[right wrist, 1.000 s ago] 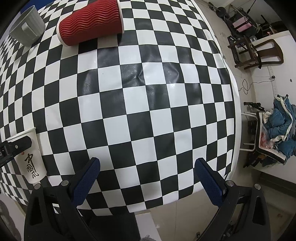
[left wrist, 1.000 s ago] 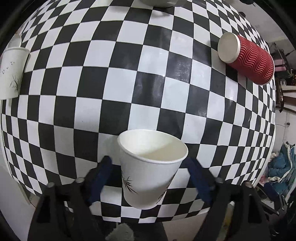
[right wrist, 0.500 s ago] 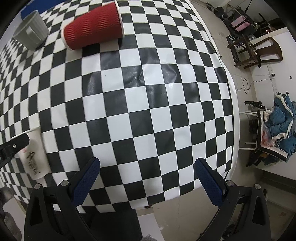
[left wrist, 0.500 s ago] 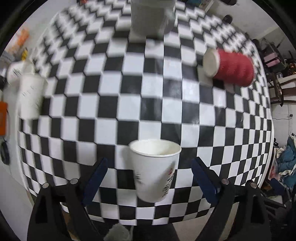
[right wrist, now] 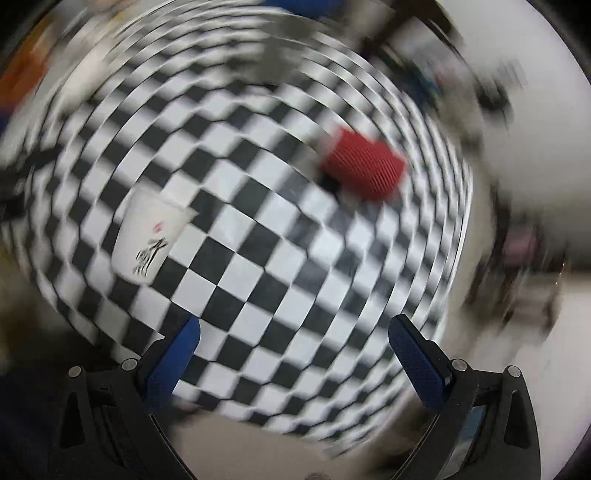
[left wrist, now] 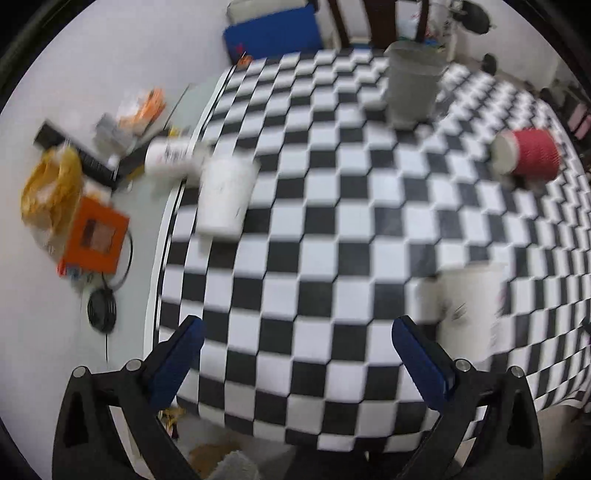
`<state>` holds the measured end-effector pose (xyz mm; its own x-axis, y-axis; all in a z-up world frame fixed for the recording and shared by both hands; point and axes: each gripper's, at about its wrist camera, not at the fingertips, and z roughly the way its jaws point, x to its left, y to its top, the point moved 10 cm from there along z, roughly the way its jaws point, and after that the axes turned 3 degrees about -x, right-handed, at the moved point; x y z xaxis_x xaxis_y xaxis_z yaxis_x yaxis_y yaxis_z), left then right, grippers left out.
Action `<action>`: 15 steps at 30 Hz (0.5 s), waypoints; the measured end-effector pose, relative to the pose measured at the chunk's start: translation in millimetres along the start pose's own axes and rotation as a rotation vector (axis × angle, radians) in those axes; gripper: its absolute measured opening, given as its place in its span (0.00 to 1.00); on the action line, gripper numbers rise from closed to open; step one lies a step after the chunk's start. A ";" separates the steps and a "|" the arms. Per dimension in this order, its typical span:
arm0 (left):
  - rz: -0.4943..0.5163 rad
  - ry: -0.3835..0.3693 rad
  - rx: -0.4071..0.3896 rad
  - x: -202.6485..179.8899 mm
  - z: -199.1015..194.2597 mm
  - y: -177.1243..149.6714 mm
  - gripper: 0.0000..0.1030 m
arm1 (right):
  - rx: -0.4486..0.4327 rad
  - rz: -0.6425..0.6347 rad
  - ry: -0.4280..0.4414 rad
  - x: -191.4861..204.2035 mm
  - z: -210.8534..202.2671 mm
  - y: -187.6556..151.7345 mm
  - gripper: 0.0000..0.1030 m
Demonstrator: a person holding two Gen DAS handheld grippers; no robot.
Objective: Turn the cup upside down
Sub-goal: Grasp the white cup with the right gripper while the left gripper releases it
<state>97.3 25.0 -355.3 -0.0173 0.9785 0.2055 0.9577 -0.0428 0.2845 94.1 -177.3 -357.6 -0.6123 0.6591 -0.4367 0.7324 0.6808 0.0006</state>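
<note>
A white paper cup [left wrist: 471, 306] with dark print stands upright on the checkered table, blurred, to the right of my left gripper [left wrist: 295, 349], which is open and empty. It also shows in the right wrist view [right wrist: 147, 240], to the upper left of my right gripper [right wrist: 295, 350], which is open and empty. A second white paper cup [left wrist: 225, 195] stands upright near the table's left edge. A red ribbed cup [left wrist: 528, 151] lies on its side at the far right; it also shows in the right wrist view [right wrist: 365, 168].
A grey cup [left wrist: 412, 86] stands at the table's far end. Both views are motion-blurred. Left of the table [left wrist: 332, 258], the floor holds a white bottle [left wrist: 170, 157], an orange box [left wrist: 96, 236], a yellow bag [left wrist: 48, 188] and cables. A blue box [left wrist: 273, 33] lies beyond.
My left gripper has pulled back from the white cup and swung left; the cup now stands free to its right. My right gripper has turned sharply, bringing the cup and red cup toward centre.
</note>
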 end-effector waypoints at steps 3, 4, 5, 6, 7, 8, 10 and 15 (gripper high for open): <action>-0.038 0.014 0.049 16.5 20.7 -26.9 1.00 | -0.065 -0.372 -0.130 35.4 -1.5 30.2 0.99; -0.056 0.021 0.069 19.4 29.8 -35.7 1.00 | -0.090 -0.508 -0.175 48.5 -0.3 38.3 0.97; -0.064 0.021 0.079 26.5 30.2 -43.3 1.00 | -0.107 -0.604 -0.208 58.1 0.8 43.6 0.95; -0.076 0.022 0.092 30.5 35.5 -52.1 1.00 | -0.123 -0.719 -0.246 69.0 3.4 48.2 0.94; -0.090 0.023 0.108 31.1 41.8 -58.7 1.00 | -0.140 -0.845 -0.282 81.0 6.8 50.6 0.92; -0.100 0.021 0.117 31.0 45.9 -63.0 1.00 | -0.166 -0.969 -0.316 93.7 10.1 50.6 0.89; -0.120 0.014 0.133 31.6 51.2 -70.4 1.00 | -0.217 -1.244 -0.383 117.3 19.8 47.8 0.87; -0.149 -0.010 0.146 26.5 63.3 -73.0 1.00 | -0.272 -1.742 -0.506 145.5 44.0 33.3 0.81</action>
<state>45.1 66.8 -429.9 -0.1600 0.9737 0.1619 0.9761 0.1317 0.1727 42.5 -72.8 -460.8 -0.3587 -0.8846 -0.2981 -0.6579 0.4661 -0.5915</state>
